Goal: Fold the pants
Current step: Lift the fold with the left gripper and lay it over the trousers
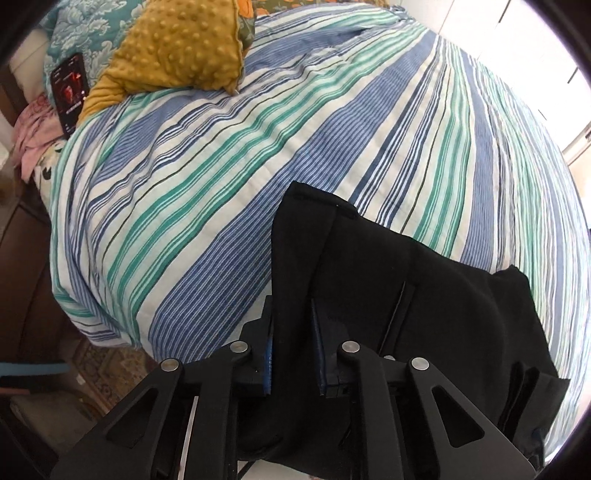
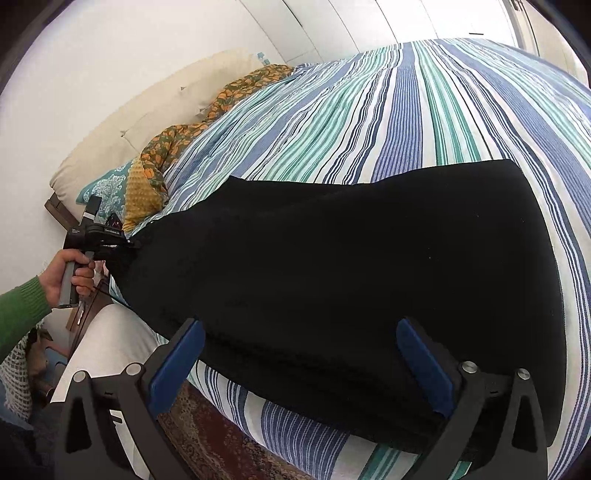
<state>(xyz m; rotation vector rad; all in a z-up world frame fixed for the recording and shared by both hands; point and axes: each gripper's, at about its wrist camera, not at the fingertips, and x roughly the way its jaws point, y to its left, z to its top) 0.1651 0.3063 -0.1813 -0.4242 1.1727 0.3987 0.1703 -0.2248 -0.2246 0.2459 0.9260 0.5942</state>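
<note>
The black pants (image 2: 351,266) lie spread along the near edge of the striped bed (image 2: 424,110). My left gripper (image 1: 291,332) is shut on one end of the pants (image 1: 406,280), with black cloth bunched between its blue pads. That gripper also shows in the right wrist view (image 2: 131,243), held in a hand at the far left end of the pants. My right gripper (image 2: 303,350) is open, its blue pads (image 2: 177,365) standing wide apart on either side of the near end of the pants, not closed on the cloth.
A mustard dotted pillow (image 1: 181,48) and a teal patterned pillow (image 1: 81,33) lie at the head of the bed. A phone (image 1: 68,88) lies beside them. A cream headboard (image 2: 140,118) stands against the wall. A patterned rug (image 2: 221,435) covers the floor below the bed edge.
</note>
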